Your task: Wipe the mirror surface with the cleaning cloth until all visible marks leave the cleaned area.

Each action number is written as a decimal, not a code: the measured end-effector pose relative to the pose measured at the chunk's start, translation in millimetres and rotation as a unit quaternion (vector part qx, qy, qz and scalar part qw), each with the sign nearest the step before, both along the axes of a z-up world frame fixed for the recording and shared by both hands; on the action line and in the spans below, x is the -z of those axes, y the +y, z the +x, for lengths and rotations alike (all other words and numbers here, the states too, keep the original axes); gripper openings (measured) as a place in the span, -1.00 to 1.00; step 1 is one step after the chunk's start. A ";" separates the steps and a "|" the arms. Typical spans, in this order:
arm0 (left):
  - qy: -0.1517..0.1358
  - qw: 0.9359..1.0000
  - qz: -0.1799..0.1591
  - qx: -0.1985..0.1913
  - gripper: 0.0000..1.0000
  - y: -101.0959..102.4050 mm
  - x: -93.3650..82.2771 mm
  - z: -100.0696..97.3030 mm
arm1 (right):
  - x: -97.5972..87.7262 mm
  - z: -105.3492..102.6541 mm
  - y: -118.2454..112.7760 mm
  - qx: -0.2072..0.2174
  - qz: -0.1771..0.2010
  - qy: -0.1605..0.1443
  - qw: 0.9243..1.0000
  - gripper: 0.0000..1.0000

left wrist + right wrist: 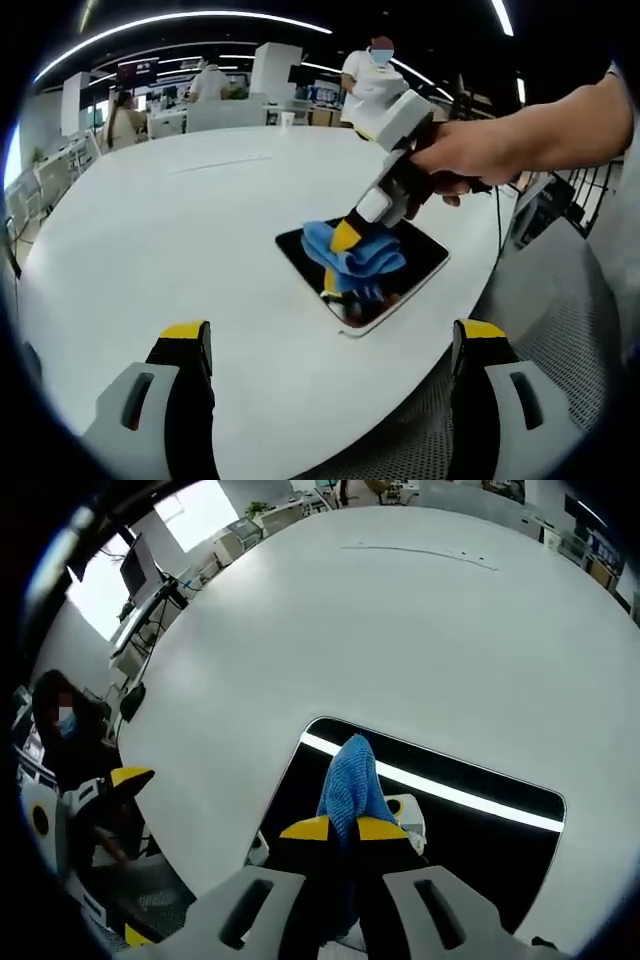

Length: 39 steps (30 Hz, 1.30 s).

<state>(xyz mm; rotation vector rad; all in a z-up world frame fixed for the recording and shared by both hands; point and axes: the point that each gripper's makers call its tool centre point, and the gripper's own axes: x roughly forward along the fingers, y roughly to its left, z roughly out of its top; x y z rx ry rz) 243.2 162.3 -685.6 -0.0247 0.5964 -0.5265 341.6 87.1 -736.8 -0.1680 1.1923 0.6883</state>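
Observation:
A dark rectangular mirror (420, 262) lies flat near the edge of the white table (180, 240). On it rests a blue cleaning cloth (352, 255), and my right gripper (345, 238), held by a hand, is shut on that cloth and presses it to the glass. In the right gripper view the cloth (352, 780) rises from between the closed yellow-tipped jaws of the right gripper (343, 829) over the mirror (480, 850), which reflects a ceiling light strip. My left gripper (330, 345) hovers open above the table's near edge, short of the mirror, holding nothing.
The big white oval table (400, 620) spreads far behind the mirror. A perforated grey floor (560, 330) lies beyond the table edge at right. People stand and sit among desks in the background. The left gripper (105, 795) shows at lower left in the right gripper view.

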 end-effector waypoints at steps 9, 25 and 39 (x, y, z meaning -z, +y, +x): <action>-0.001 1.000 0.003 -0.001 0.98 1.3 0.7 0.3 | 0.9 -10.3 -1.0 0.000 0.002 -0.001 1.000 -0.97; -0.002 1.000 0.010 -0.003 0.98 3.5 1.5 0.7 | 0.2 -31.4 -4.9 -0.002 0.006 0.002 1.000 -0.97; -0.002 1.000 0.014 -0.003 0.98 4.2 1.5 0.4 | 0.9 -50.1 -6.8 -0.003 0.015 0.002 1.000 -0.97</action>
